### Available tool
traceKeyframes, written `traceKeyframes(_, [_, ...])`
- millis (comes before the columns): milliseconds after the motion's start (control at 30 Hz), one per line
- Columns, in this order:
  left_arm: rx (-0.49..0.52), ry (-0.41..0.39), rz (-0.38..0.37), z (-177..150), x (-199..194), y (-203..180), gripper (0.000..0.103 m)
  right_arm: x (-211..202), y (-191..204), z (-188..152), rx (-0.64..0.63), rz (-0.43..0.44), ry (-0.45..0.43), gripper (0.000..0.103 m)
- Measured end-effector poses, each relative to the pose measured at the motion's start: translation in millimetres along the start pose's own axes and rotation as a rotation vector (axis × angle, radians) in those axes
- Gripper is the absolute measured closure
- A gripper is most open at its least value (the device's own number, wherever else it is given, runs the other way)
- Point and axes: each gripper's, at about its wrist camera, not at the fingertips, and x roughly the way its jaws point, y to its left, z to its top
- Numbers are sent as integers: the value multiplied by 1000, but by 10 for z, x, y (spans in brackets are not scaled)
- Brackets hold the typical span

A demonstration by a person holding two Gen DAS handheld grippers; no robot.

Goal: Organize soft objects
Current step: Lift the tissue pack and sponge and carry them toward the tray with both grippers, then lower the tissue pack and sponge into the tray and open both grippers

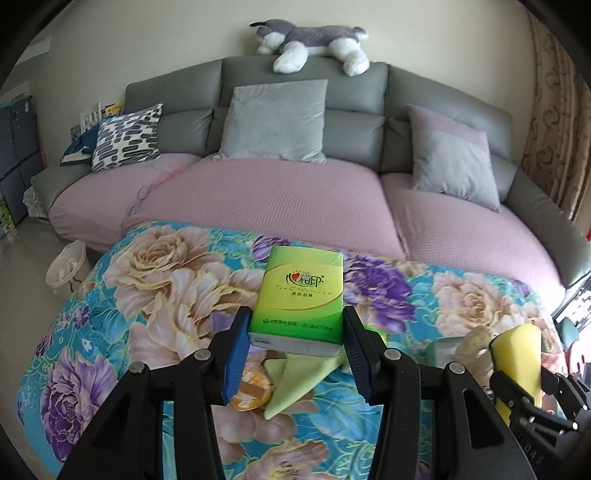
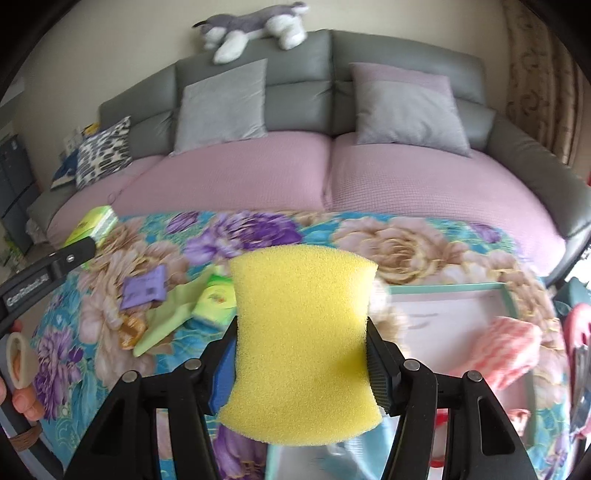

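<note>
Floral cloth (image 1: 155, 280) covers table before grey sofa (image 1: 295, 110). Left gripper (image 1: 295, 354) clamps tissue pack (image 1: 299, 299); right gripper (image 2: 301, 362) squeezes sponge (image 2: 301, 332).

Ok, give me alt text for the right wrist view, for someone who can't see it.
The right gripper squeezes a yellow sponge held above a floral blanket. Right of it lies a teal-rimmed tray holding a pink cloth. Beyond stands a grey sofa with cushions and a plush dog on top.
</note>
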Motion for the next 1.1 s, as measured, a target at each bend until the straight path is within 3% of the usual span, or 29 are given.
traceKeyframes(267, [117, 25, -114, -96, 31, -595, 53, 46, -840, -90, 171, -119, 46, 41])
traceKeyframes(367, [174, 63, -170, -204, 109, -887, 53, 159, -1059, -159, 218, -124, 80, 41])
traceKeyframes(567, [245, 133, -238, -465, 314, -1347, 53, 285, -1223, -226, 271, -96, 93, 41])
traceKeyframes(800, [285, 163, -236, -663, 593, -1593, 53, 396, -1357, -287, 309, -83, 114, 41])
traceKeyframes(1100, [340, 221, -277, -881, 720, -1865, 53, 433, -1552, -356, 332, -147, 139, 41])
